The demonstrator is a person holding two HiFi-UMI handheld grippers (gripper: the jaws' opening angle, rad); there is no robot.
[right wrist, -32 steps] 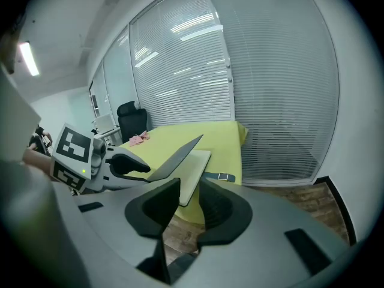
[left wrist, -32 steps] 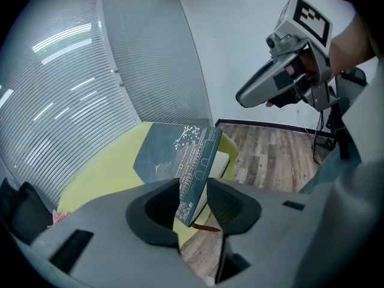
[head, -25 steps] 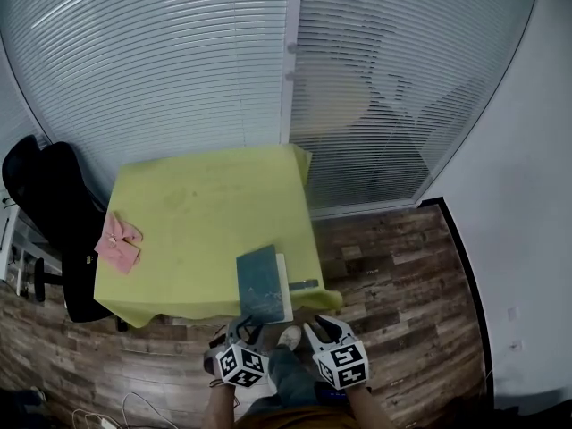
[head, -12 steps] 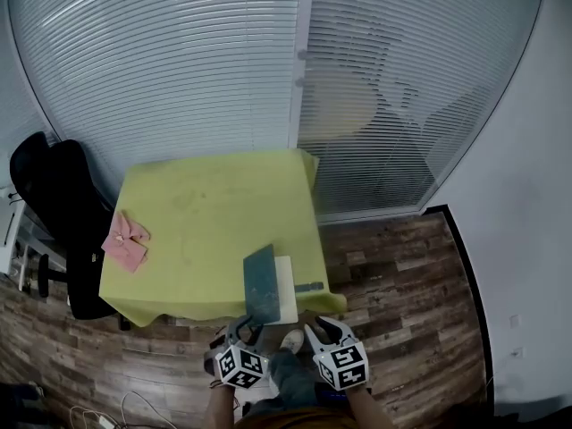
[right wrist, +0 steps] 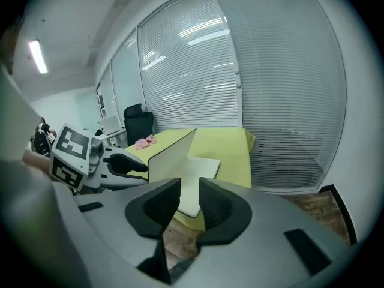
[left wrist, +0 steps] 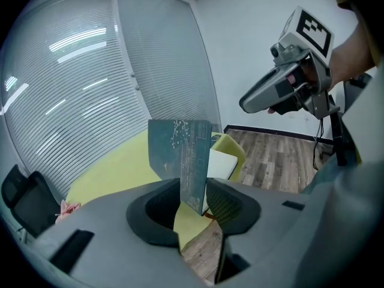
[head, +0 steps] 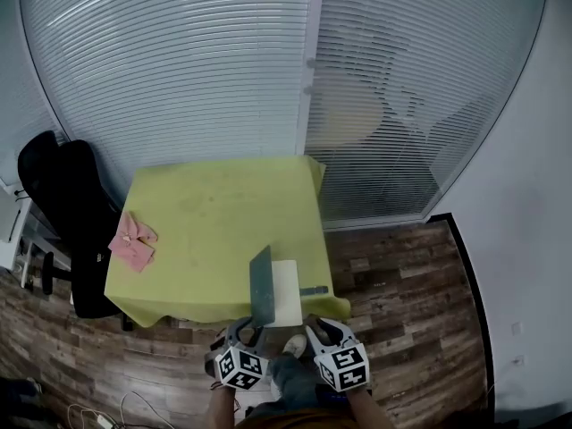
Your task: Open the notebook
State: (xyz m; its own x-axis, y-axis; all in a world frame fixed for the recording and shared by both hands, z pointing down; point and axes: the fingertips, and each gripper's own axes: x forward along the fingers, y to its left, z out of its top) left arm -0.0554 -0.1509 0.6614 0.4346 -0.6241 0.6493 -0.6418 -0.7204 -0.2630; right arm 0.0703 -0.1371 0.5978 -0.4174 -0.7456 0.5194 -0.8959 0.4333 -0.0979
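A notebook lies at the near edge of the yellow-green table (head: pixel 214 204). Its teal cover (head: pixel 261 286) stands almost upright over a white page (head: pixel 286 291). My left gripper (head: pixel 243 332) is just below the table's edge. In the left gripper view the cover's (left wrist: pixel 180 155) lower corner reaches between the jaws of the left gripper (left wrist: pixel 193 206), which stand apart and do not pinch it. My right gripper (head: pixel 319 332) hangs open beside it, short of the page (right wrist: pixel 201 173), nothing between its jaws. The right gripper view shows the cover's white inside (right wrist: pixel 171 161).
A pink cloth (head: pixel 132 239) lies at the table's left edge. A black office chair (head: pixel 63 195) stands left of the table. A dark strip (head: pixel 313 290) lies right of the notebook. Glass walls with blinds close off the far side; wood floor lies to the right.
The teal cover has swung up from lying low over the notebook to nearly upright, baring more white page. Both grippers stay in about the same place below the table's edge.
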